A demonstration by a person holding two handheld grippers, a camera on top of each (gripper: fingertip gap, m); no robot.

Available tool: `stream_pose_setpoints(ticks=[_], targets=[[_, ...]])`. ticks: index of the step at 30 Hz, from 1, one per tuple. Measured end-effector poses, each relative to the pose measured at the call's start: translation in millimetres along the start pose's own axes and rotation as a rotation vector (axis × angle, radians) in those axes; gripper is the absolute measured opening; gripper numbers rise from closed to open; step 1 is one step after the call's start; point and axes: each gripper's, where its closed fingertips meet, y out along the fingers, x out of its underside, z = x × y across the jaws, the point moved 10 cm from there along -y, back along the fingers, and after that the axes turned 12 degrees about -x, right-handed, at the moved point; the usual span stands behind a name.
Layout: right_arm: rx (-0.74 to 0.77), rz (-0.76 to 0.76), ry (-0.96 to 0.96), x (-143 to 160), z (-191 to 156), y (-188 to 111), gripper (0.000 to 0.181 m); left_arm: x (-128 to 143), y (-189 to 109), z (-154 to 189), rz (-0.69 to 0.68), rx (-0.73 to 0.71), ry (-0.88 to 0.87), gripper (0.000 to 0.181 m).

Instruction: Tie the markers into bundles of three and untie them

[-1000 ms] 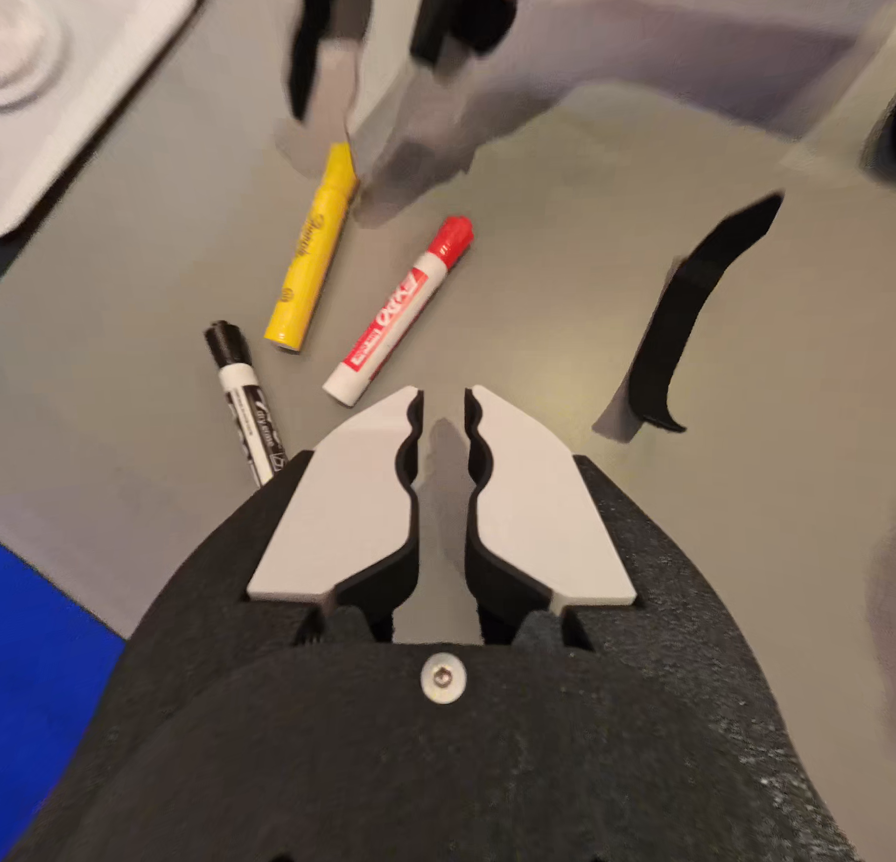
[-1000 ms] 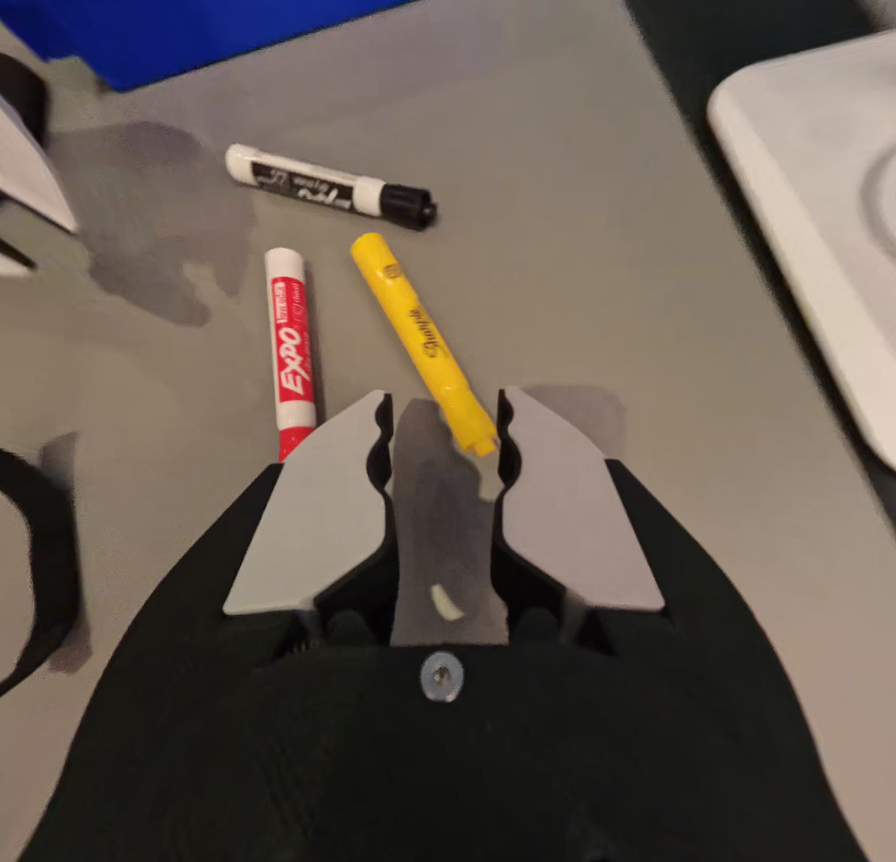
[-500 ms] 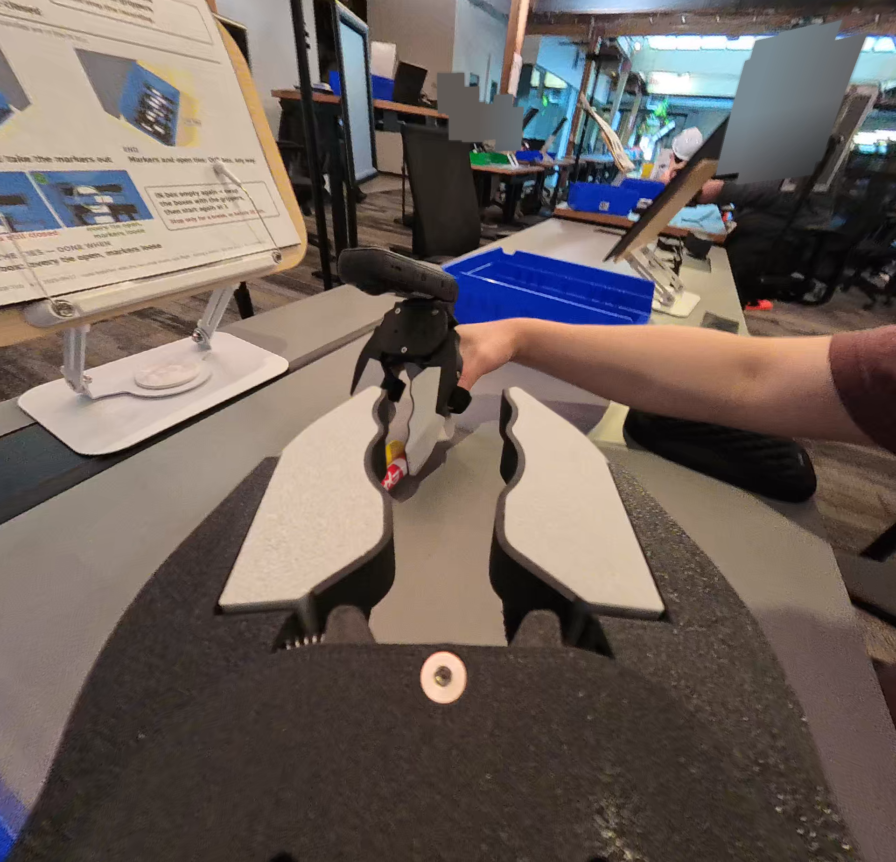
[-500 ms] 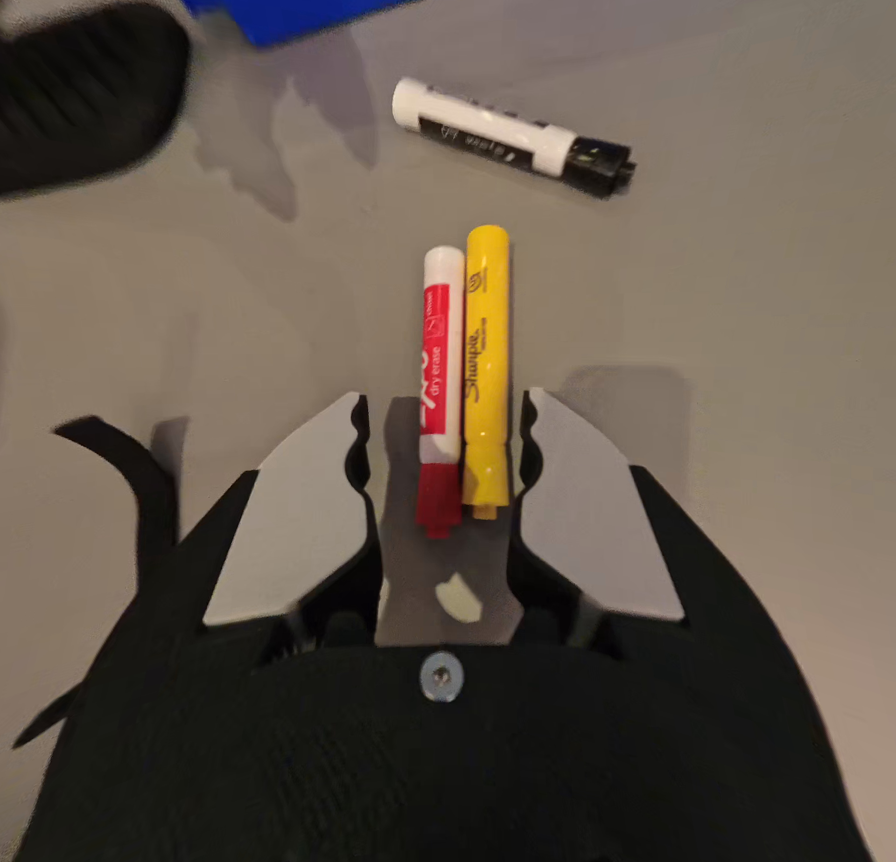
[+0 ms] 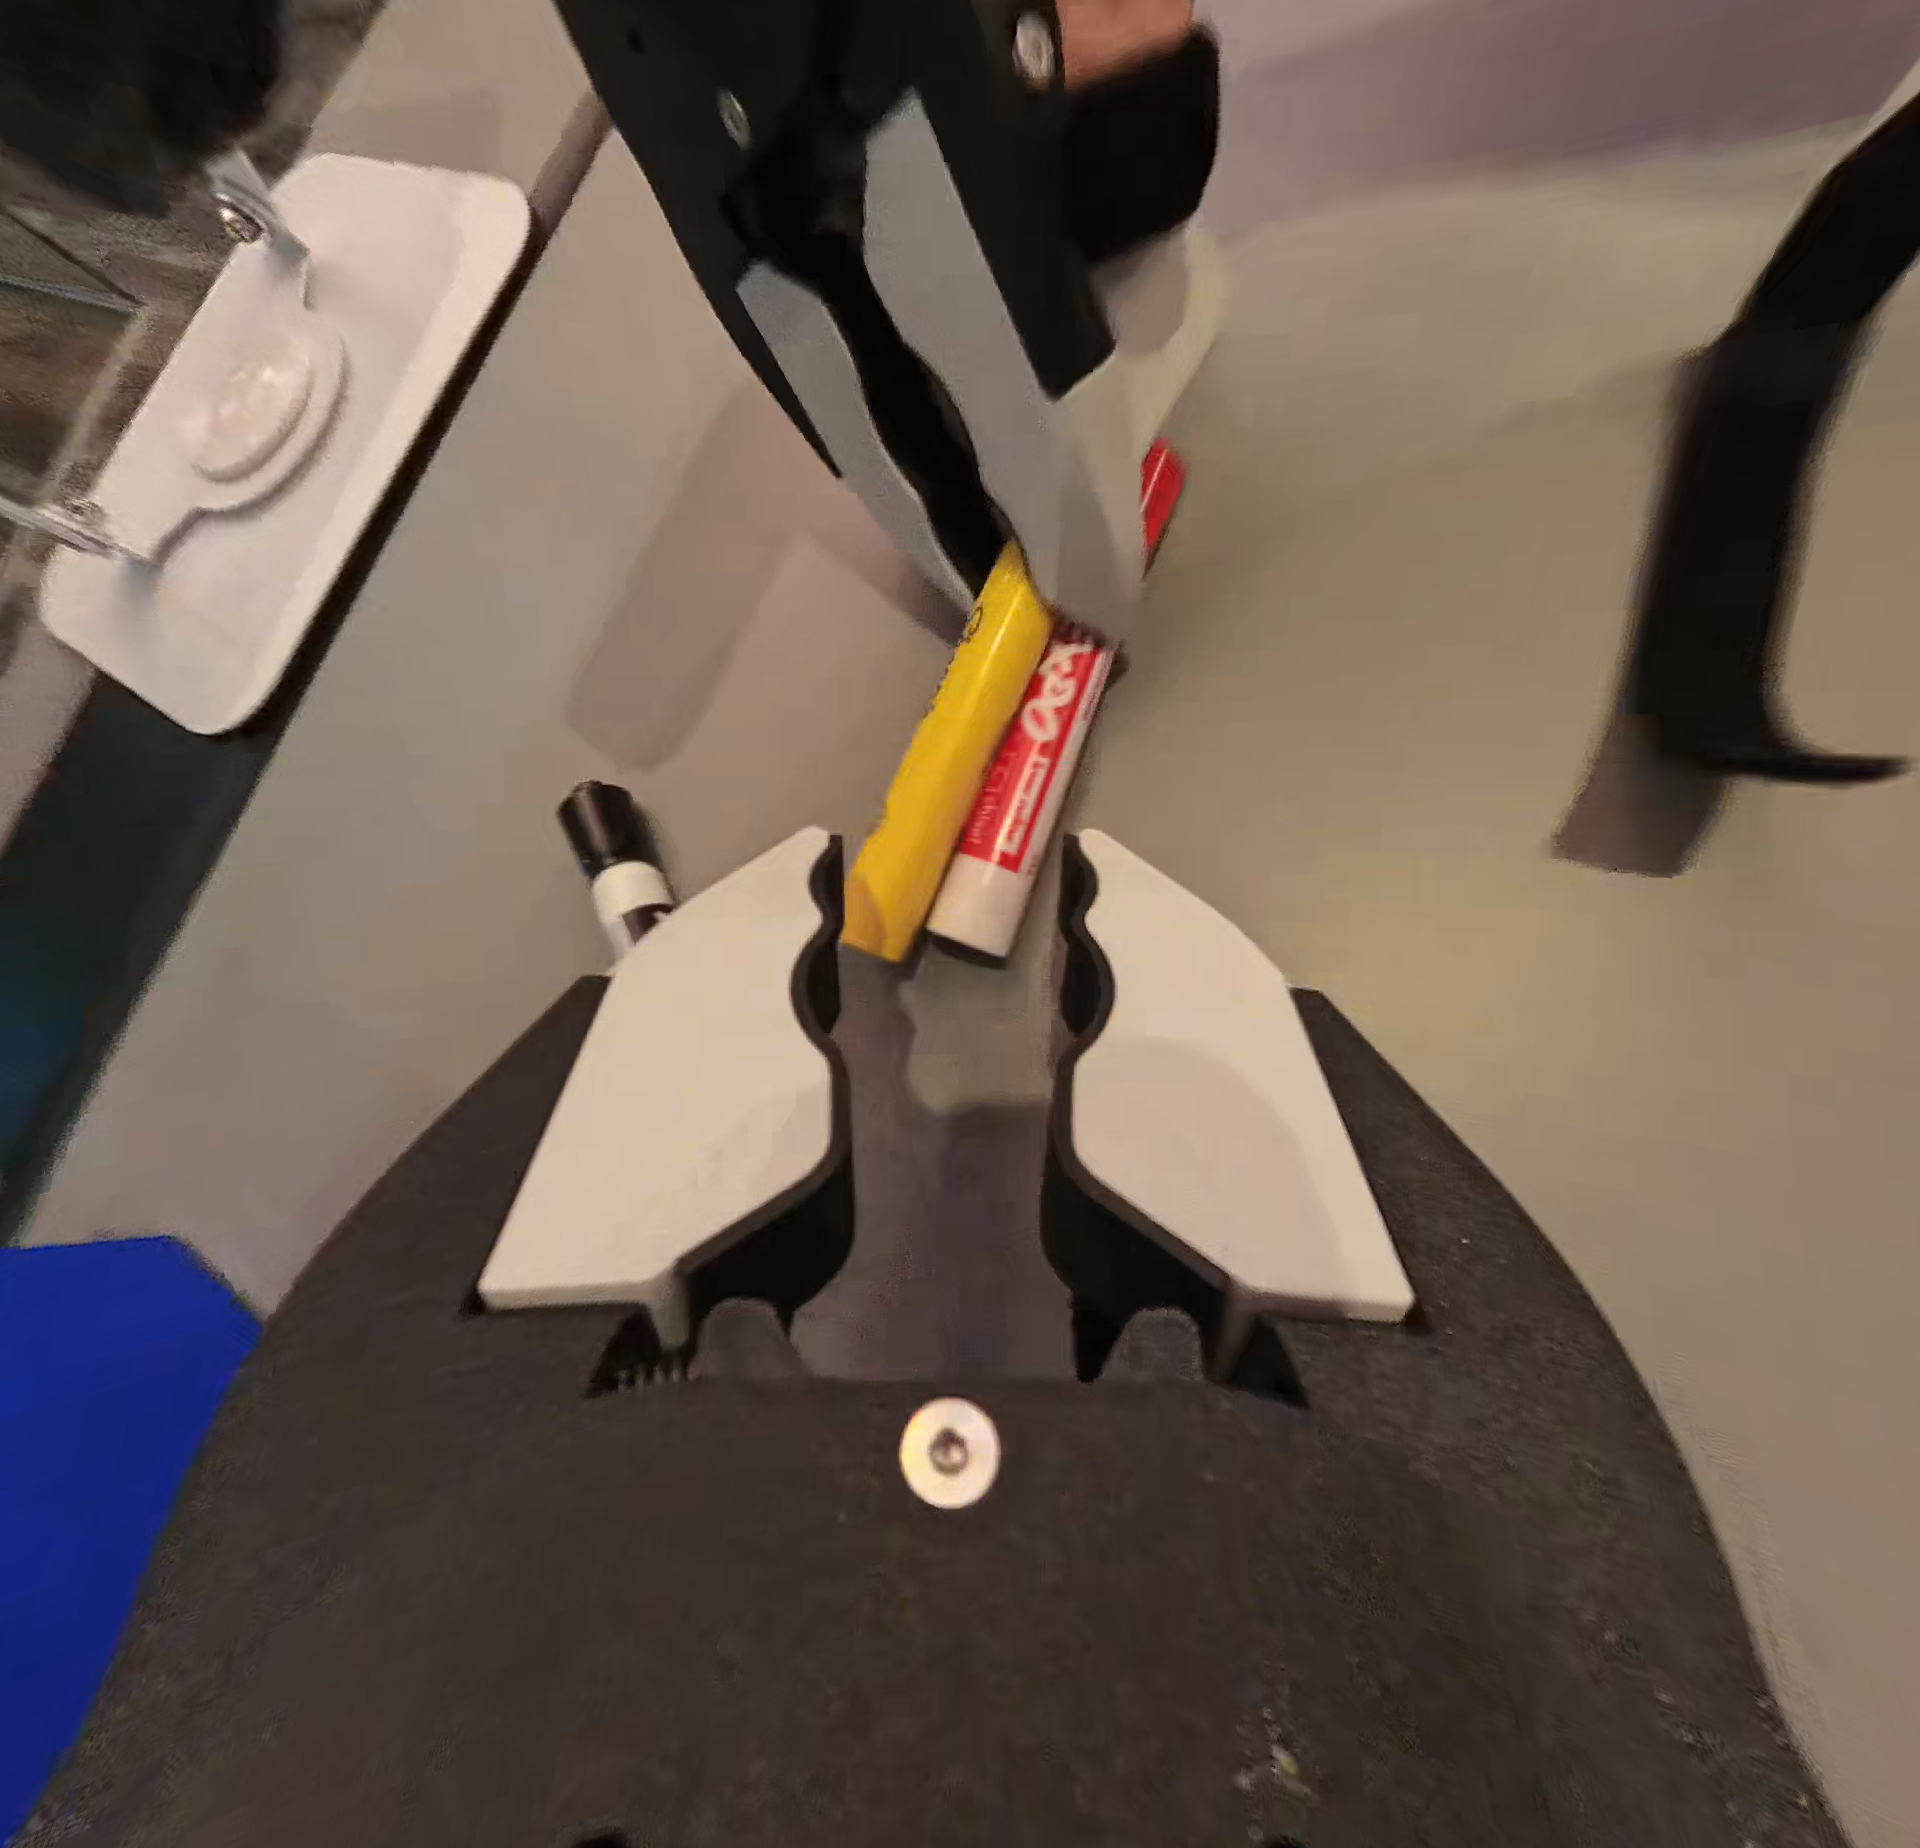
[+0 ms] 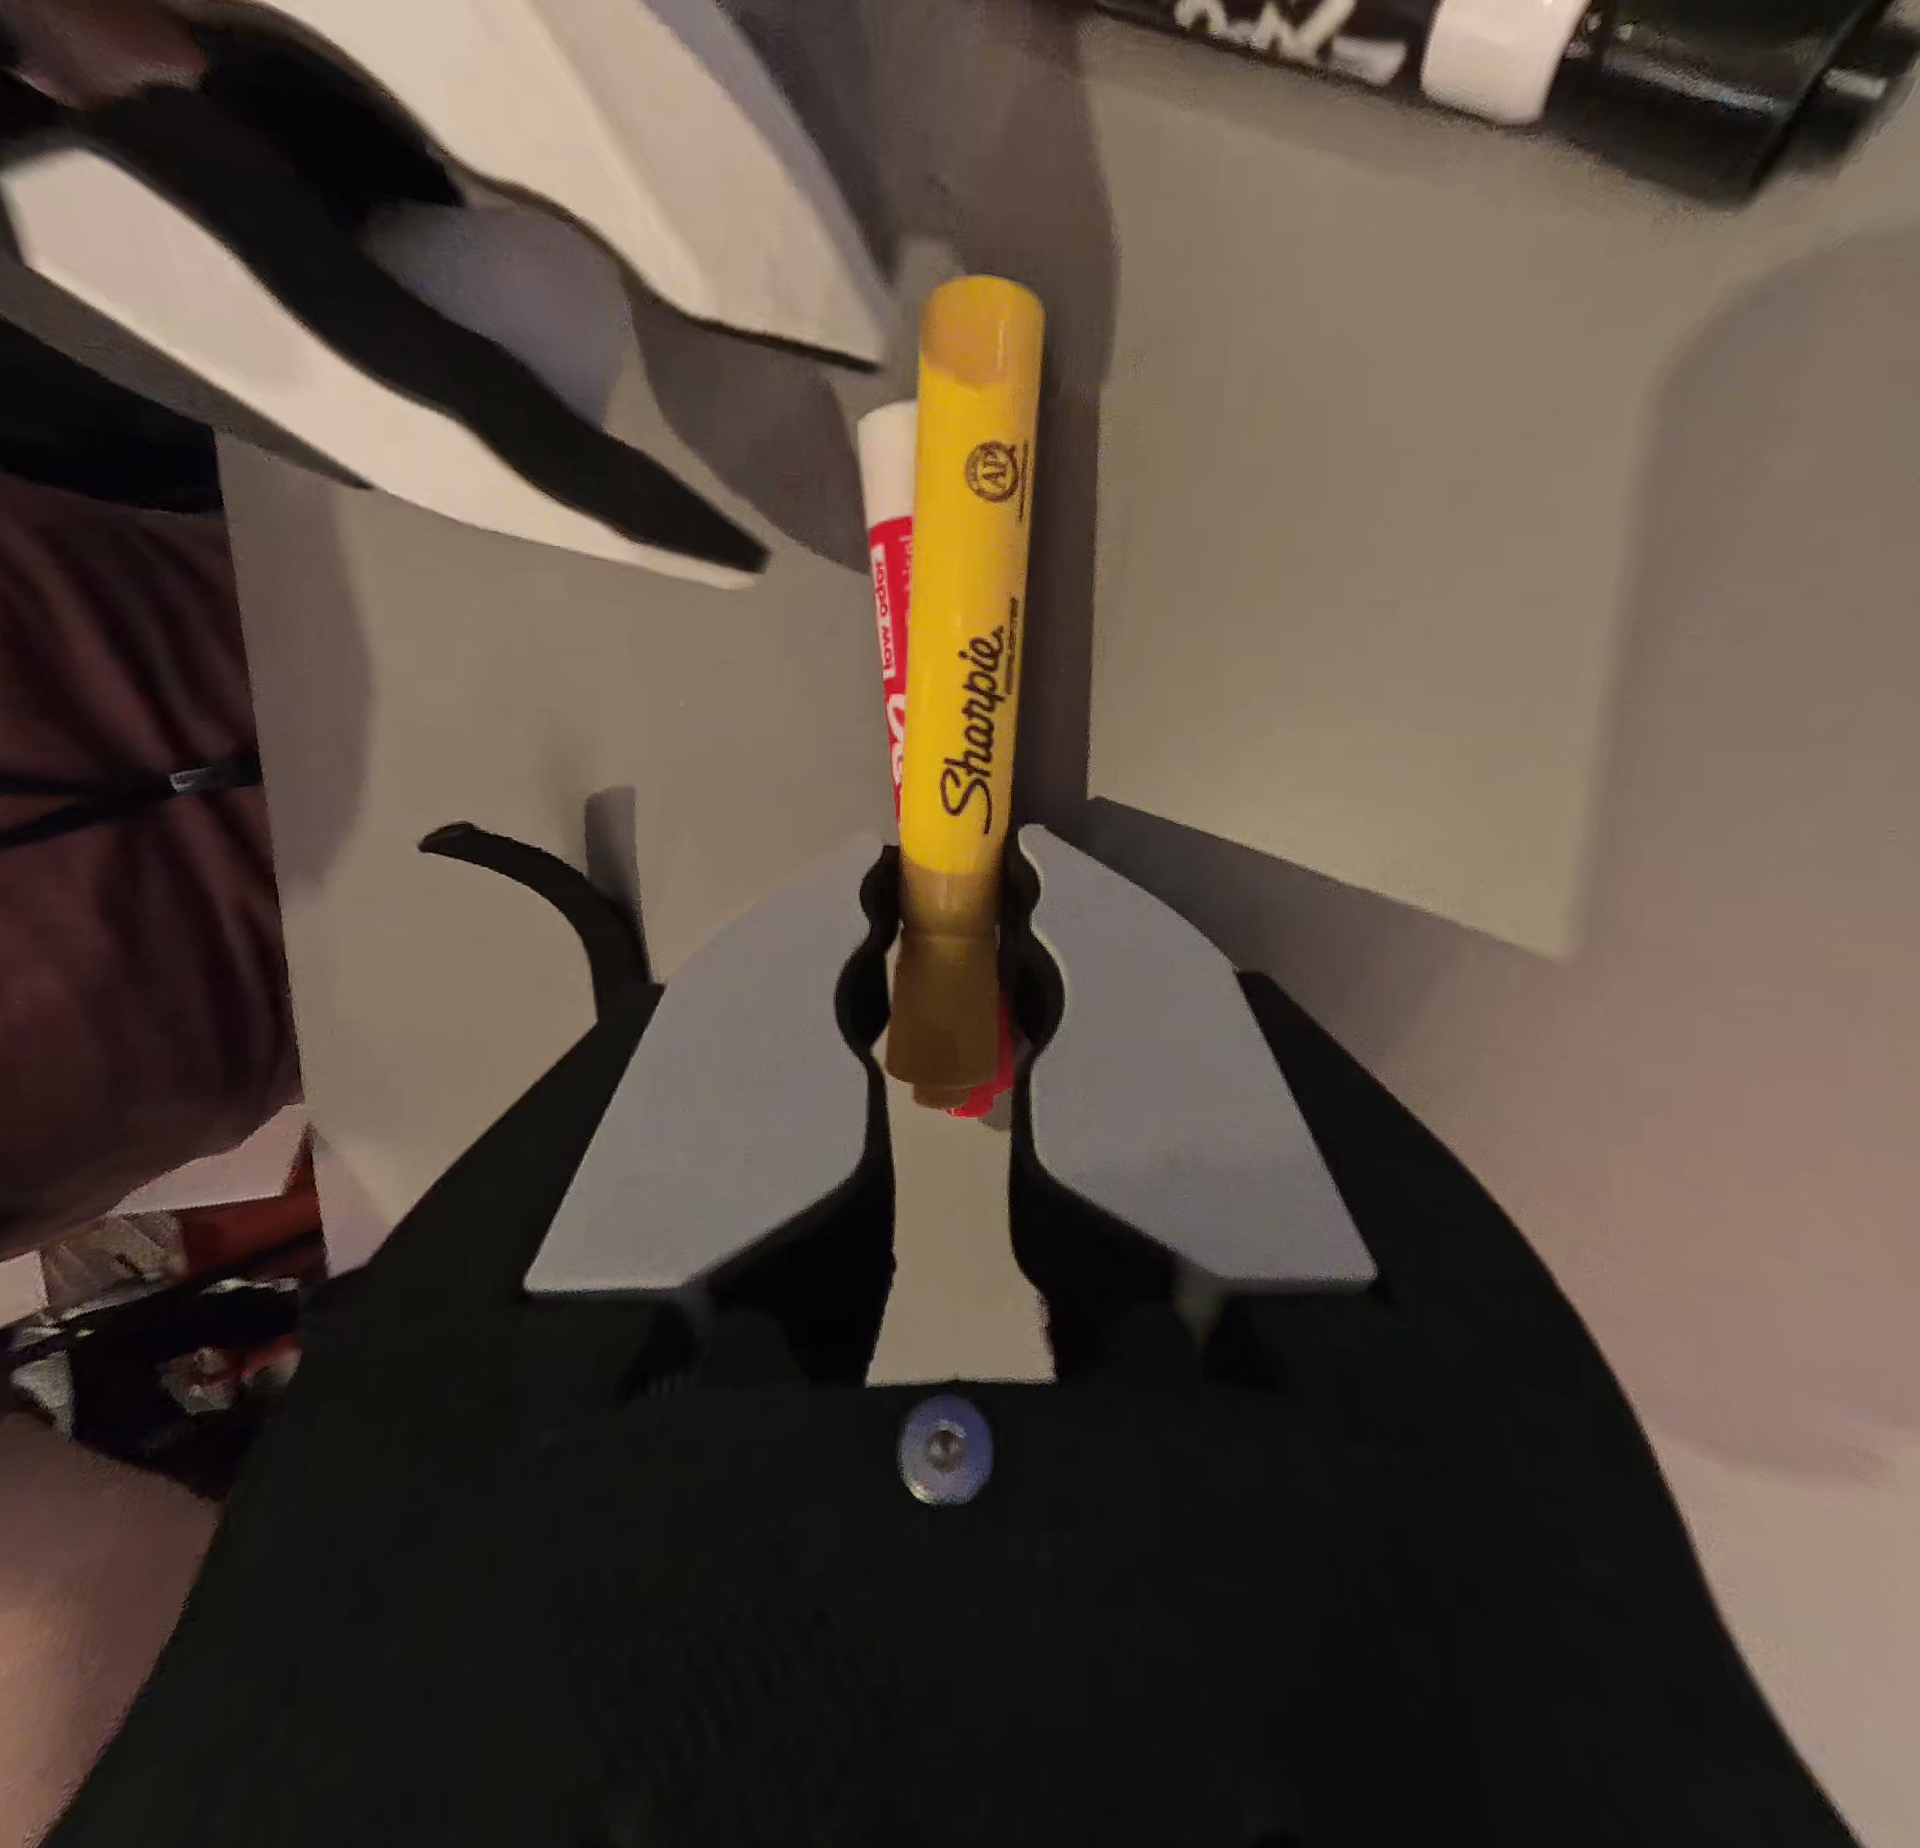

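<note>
the right gripper (image 6: 951, 925) was clenched on two markers at once, the yellow marker (image 6: 971, 593) and the red-and-white marker (image 6: 888, 593) pressed side by side, gripped near their cap ends so that both barrels ran straight out ahead of its fingertips. seen from the left wrist, the pair pointed back toward the left gripper (image 5: 945, 894), whose jaws stood apart and held nothing; the free butt ends of the yellow marker (image 5: 951, 749) and the red-and-white marker (image 5: 1023, 780) sat just ahead of its gap, nearly in line with it but tilted a little across it. that was the relation the next move seemed to turn on: the long axis of the pair lay almost along the left tool's reach, so it would probably need only a short advance to close on those ends. the black marker (image 5: 613, 858) lay on the grey table (image 5: 1403, 863) just to the left tool's own left, beside its left finger, not yet gathered. the black strap (image 5: 1756, 468) lay well off ahead and to the right.
</note>
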Motion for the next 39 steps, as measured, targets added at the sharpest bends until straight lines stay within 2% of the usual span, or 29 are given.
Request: stream_pose_setpoints(ticks=[3,8,15,22,27,31,35,39], targets=[[0.024,0.002,-0.055,2.3,-3.8,1.9,0.021,-4.2,16.6,5.3,-0.058,-0.058,0.098,0.040],[0.039,-0.012,-0.100,4.1,-9.0,4.8,0.022,-6.4,23.0,9.0,-0.048,0.032,0.026,0.041],[0.253,-0.091,-0.244,3.6,-32.4,20.0,0.021,2.9,25.4,20.0,-0.045,0.069,0.011,0.038],[0.397,-0.014,-0.322,12.8,-41.7,28.5,0.019,4.0,25.6,21.7,-0.028,0.091,-0.046,0.035],[0.390,0.084,-0.290,23.7,-39.5,24.4,0.019,3.9,10.0,17.3,0.037,0.089,-0.082,0.042],[0.348,0.125,-0.266,28.6,-40.4,20.1,0.019,5.4,-6.0,14.3,0.046,0.006,-0.029,0.049],[0.316,0.146,-0.248,27.0,-48.4,14.7,0.019,7.4,-12.0,17.8,0.025,-0.069,0.036,0.059],[0.244,0.160,-0.194,27.6,-59.4,9.1,0.019,7.7,-12.7,16.3,0.039,-0.068,0.026,0.070]])
